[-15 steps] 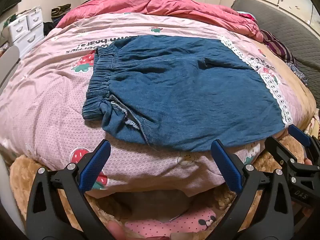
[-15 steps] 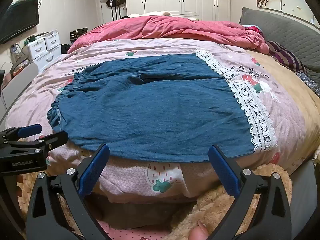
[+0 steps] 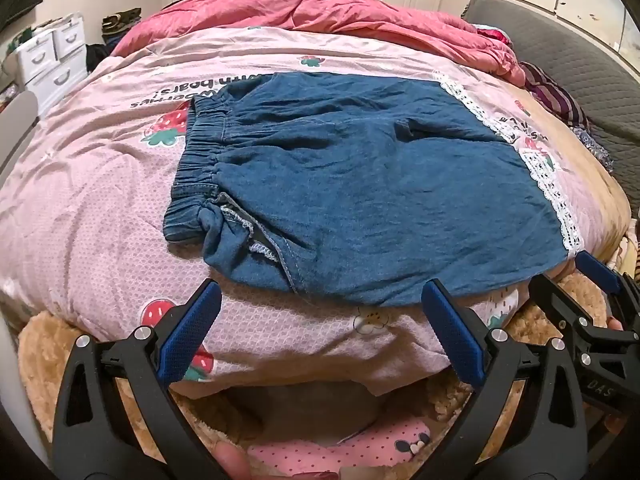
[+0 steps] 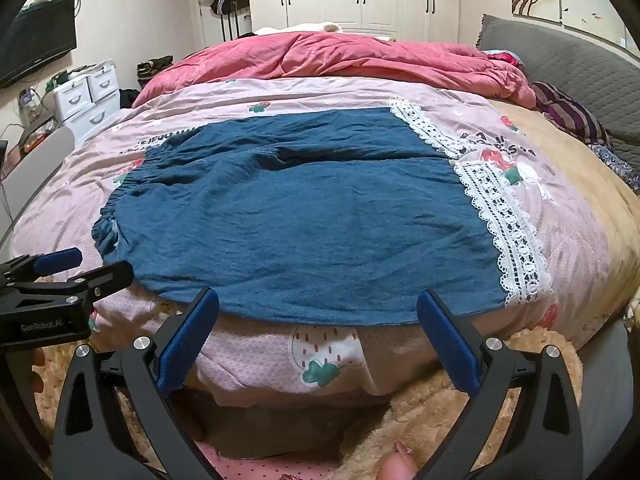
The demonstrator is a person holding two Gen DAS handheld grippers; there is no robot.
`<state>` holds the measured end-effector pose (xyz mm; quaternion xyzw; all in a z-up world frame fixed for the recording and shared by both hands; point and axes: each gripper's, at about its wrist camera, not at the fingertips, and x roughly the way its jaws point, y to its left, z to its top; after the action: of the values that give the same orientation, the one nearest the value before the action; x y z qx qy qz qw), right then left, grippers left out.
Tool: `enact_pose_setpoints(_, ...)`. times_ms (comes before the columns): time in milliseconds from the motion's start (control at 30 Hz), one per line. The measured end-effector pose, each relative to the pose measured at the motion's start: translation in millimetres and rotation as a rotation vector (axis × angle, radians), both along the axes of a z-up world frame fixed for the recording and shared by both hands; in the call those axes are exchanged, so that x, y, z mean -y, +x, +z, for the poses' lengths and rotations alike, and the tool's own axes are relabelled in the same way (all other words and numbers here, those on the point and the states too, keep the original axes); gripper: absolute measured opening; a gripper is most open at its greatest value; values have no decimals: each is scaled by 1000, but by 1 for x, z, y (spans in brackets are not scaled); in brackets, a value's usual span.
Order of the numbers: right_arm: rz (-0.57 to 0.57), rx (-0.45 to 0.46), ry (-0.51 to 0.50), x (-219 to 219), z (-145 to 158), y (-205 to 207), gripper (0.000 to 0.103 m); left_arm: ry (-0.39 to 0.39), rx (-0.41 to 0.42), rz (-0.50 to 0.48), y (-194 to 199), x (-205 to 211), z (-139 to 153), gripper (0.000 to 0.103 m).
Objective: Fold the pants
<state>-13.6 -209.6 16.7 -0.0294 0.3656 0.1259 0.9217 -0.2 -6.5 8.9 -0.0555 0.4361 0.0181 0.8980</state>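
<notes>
1. The left gripper point(image 3: 320, 328) hangs off the near edge of the bed with its blue-padded fingers spread wide and nothing between them.
2. The right gripper point(image 4: 318, 330) is held the same way, fingers wide apart and empty, its tips just short of the near hem of the cloth.
3. Each tool shows at the edge of the other's view: the right one low on the right of the left wrist view, the left one low on the left of the right wrist view.
4. The blue pants point(image 3: 360, 184) lie spread flat on the pink strawberry quilt point(image 3: 100, 200), elastic waistband point(image 3: 200, 160) to the left and white lace trim point(image 4: 504, 216) on the leg ends to the right.
5. The near waistband corner seems turned over, showing a seam, though the fisheye view blurs it.
6. A red duvet point(image 4: 340, 56) is bunched at the far side of the bed, well apart from the pants.
7. A tan fleece blanket point(image 4: 420, 412) hangs below the quilt, under both tools.
</notes>
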Motion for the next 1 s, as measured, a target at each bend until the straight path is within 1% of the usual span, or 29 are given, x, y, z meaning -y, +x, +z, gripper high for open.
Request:
enact_pose_setpoints(300, -1, -4, 1, 6, -4, 3, 99, -16, 6, -10, 8, -2, -1, 94)
enact_pose_setpoints(333, -2, -11, 0, 5, -4, 12, 99, -19, 6, -9, 10, -3, -2, 94)
enact_pose_setpoints(600, 31, -9, -22, -3, 2, 36, 99, -56, -5, -9, 29, -17, -3, 94)
enact_pose_setpoints(667, 64, -20, 6, -4, 5, 47, 99, -53, -8, -5, 38, -23, -1, 94)
enact_pose_setpoints(733, 103, -56, 75, -6, 8, 61, 99, -33, 0, 7, 46, -30, 1, 94)
enact_pose_setpoints(800, 137, -66, 100, -12, 12, 76, 99, -37, 6, 20, 54, -41, 4, 94)
enact_pose_setpoints(933, 193, -47, 99, -26, 21, 99, 99, -55, 26, 60, 72, -68, 11, 94)
enact_pose_setpoints(1000, 224, -20, 63, -36, 25, 108, 99, -62, 26, 82, 85, -84, 13, 94)
